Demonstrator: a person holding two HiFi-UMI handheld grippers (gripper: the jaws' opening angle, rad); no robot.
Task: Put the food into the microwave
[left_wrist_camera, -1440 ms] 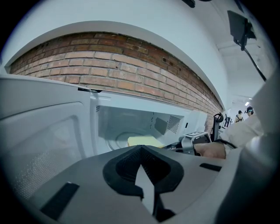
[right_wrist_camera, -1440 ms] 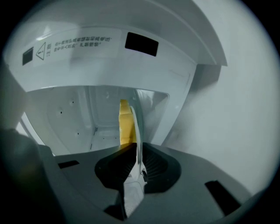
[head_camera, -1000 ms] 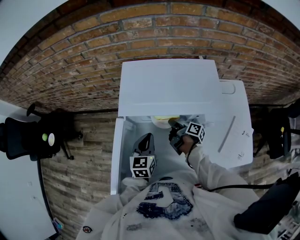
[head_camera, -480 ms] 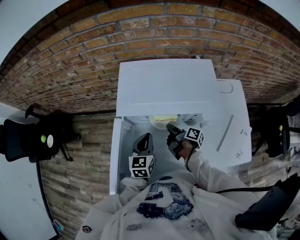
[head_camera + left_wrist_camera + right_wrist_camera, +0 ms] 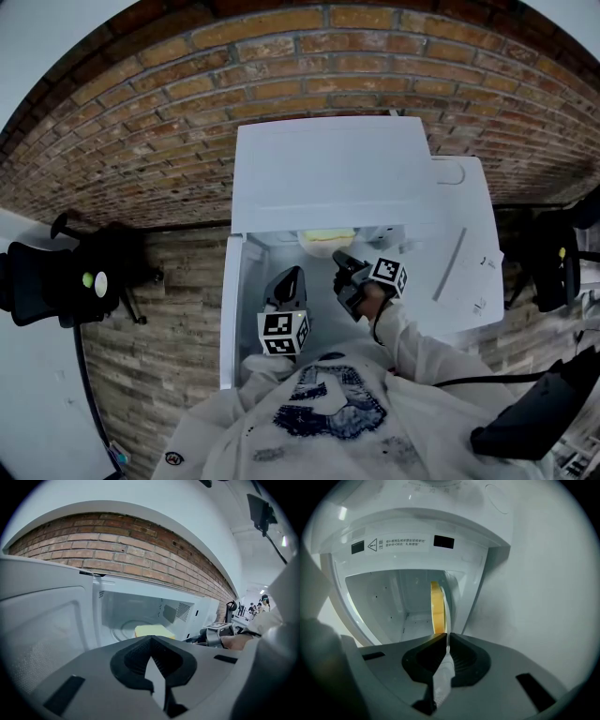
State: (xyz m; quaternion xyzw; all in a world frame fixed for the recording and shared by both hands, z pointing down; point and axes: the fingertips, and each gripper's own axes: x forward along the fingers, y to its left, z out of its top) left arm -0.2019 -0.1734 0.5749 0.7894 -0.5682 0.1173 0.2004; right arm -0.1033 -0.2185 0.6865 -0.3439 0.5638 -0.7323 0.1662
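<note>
Right claw (image 5: 447,634) was clamped on the plate (image 5: 446,607) rim, yellow food (image 5: 153,631) lying flat inside the microwave (image 5: 328,178); left claw (image 5: 151,637) clenched, empty.

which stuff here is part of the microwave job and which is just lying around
In the job: open microwave; plate; yellow food on it; right gripper, clamped on the plate's rim.
Just around: left gripper, shut and empty; black chair; brick wall.
</note>
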